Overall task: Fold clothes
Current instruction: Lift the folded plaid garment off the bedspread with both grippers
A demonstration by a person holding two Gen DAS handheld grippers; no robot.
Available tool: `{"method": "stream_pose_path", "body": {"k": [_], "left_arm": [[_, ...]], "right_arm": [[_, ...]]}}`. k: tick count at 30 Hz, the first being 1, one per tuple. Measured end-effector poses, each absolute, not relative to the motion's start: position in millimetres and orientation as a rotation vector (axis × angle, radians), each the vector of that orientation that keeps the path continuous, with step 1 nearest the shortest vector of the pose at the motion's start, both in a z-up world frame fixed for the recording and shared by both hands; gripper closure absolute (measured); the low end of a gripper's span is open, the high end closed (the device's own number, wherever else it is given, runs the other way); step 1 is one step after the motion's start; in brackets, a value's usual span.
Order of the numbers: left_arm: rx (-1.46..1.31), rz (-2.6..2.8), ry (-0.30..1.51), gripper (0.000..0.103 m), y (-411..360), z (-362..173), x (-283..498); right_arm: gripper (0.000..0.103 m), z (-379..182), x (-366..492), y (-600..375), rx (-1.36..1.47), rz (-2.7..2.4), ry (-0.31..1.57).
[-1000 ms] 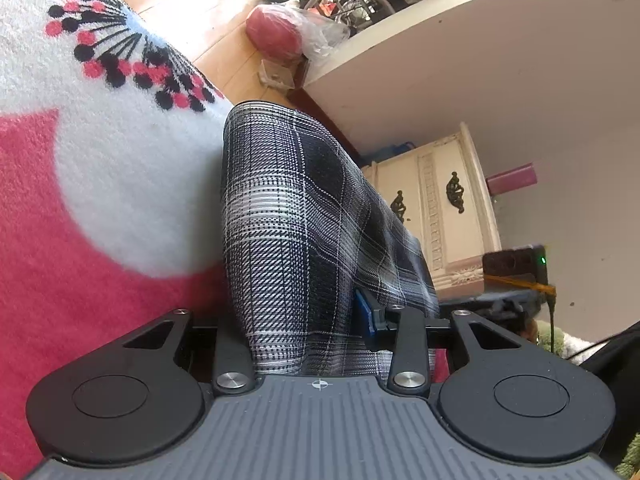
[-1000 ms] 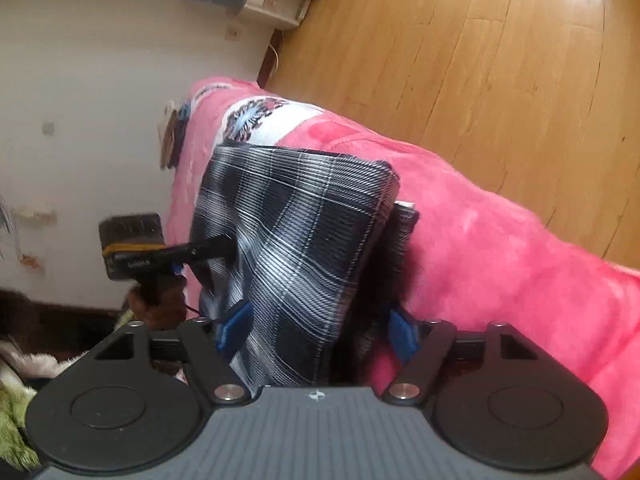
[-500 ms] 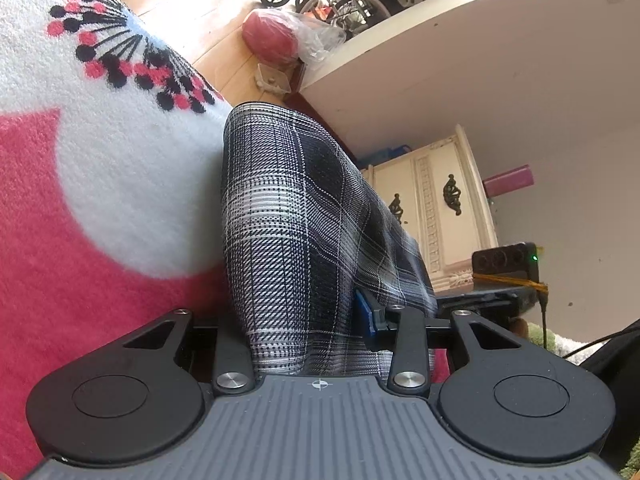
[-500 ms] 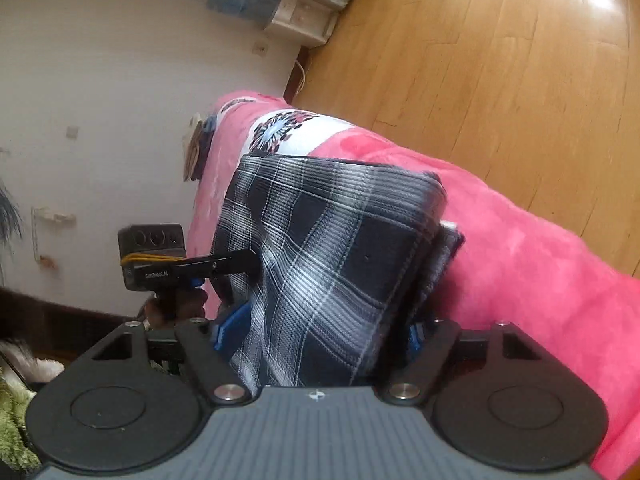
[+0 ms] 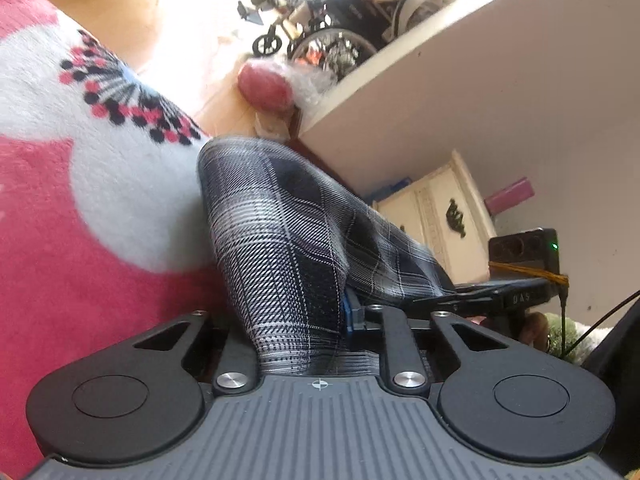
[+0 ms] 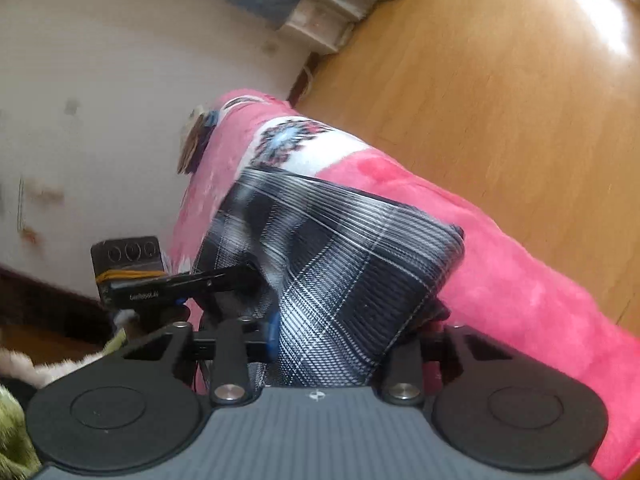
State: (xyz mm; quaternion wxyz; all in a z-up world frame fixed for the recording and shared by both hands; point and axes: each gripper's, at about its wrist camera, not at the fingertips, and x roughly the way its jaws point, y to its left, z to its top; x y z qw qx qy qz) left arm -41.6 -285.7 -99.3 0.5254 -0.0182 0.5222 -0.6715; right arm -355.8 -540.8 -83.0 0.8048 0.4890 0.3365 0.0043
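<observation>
Since a second ago both views have tilted: the wheelchair (image 5: 332, 36) now sits lower and larger in the left wrist view, and in the right wrist view the plaid garment (image 6: 340, 280) has swung toward the right, its folded corner now reaching out over the pink blanket (image 6: 540, 280). Motion blur smears the far part of the cloth in that view.

At this moment the plaid garment (image 5: 280, 248), black, grey and white, is folded into a thick bundle and hangs between the two pairs of tongs above the blanket (image 5: 60, 260), which is pink with a white patch and a dotted red-and-black flower pattern. The left tongs (image 5: 292, 320) are clamped narrow on one edge of the bundle; the blue pad (image 5: 348, 316) on one side presses against the fabric, while the other finger is hidden behind the cloth. The right tongs (image 6: 332, 344) grip the opposite edge in the same way, with one blue pad (image 6: 273, 336) showing beside the plaid.

Each camera sees the other tool: the right tongs (image 5: 480, 300) appear past the cloth in the left view, and the left tongs (image 6: 224, 280) reach into the fabric in the right view.

Beyond the bed lie a wooden floor (image 6: 500, 100), a cream cabinet (image 5: 436, 216) against the wall and a red bag (image 5: 266, 90) near the wheelchair.
</observation>
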Motion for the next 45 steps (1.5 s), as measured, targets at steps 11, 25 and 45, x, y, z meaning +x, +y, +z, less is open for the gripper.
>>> {"method": "stream_pose_path", "body": {"k": [11,25,45], "left_arm": [[-0.233,-1.400,1.074,0.086,-224.2,-54.6,-22.4],[-0.427,-1.077,0.732,0.087,-164.2,-5.6,28.4],[-0.492,-0.850,0.458,0.087,-128.3,107.5,88.1]], "right_arm": [[0.071,-22.5,-270.3,-523.2,0.741,0.165,0.666],[0.072,26.9,-113.2,-489.5,0.459,0.405,0.526],[0.074,126.2,16.3,-444.4,0.311,0.591,0.342]]}}
